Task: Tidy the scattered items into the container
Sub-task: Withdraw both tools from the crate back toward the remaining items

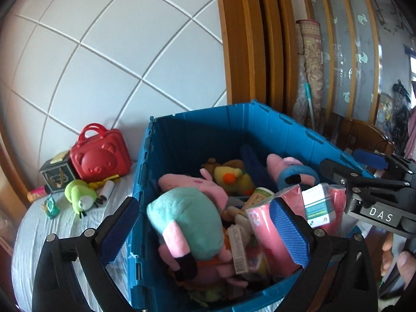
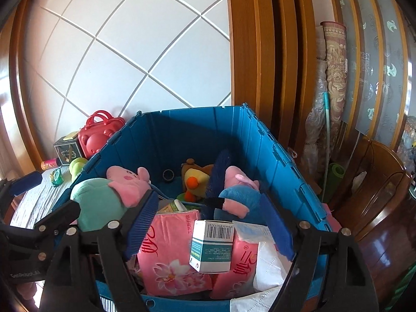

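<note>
Black left gripper [image 1: 205, 230], blue ribbed pads; silver screws

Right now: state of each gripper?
Left gripper: open, holding nothing.
Right gripper: open, holding nothing; white box lies loose between its fingers.

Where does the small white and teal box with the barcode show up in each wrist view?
Left wrist: the white and teal box lies right of centre, on the pink tissue packs.
Right wrist: the same box sits low at centre, between the open tongs.
Shared landmark: the yellow duck plush in the blue crate.
</note>
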Motion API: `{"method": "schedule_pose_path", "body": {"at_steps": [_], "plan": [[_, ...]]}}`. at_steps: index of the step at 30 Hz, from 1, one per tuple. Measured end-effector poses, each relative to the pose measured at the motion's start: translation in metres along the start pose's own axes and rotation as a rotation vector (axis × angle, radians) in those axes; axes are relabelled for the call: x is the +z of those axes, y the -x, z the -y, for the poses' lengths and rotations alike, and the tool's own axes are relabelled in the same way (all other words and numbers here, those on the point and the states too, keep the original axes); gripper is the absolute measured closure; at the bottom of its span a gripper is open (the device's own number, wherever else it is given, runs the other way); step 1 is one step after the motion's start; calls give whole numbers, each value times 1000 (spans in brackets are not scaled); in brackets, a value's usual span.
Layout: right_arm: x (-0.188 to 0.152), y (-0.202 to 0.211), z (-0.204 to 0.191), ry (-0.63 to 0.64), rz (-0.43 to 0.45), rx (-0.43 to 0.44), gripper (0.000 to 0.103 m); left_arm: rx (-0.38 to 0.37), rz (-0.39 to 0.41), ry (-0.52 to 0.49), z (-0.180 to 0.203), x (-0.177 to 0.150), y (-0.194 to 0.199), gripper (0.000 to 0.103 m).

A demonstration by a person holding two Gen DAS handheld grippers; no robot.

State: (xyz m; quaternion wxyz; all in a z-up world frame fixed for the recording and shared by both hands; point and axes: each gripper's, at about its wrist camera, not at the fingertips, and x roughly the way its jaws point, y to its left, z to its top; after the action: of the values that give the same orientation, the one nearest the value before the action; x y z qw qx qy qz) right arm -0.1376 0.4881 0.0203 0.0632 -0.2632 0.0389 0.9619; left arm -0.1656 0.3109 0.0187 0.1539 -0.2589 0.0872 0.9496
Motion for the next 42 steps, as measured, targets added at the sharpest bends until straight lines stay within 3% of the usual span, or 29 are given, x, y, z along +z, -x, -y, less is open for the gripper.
{"method": "schedule_pose_path", "body": {"at_steps": [2,11,22,28,42], "plan": [[-3,7,2,-9,13,-4,1,-2,7,2,-3,-4,5,1],[-13,31,-1,-31,45,16,0,0,19,29,-15,-23,28,1],[-23,46,-56,-3,42,40,0,21,3,78,-69,-48,47,1],[-30,55,-116,12,35,56,0,36,-5,89,-122,-67,66,1],[-63,67,-306,90,15,181,0,147,-60,171,-294,-141,117,1]]}}
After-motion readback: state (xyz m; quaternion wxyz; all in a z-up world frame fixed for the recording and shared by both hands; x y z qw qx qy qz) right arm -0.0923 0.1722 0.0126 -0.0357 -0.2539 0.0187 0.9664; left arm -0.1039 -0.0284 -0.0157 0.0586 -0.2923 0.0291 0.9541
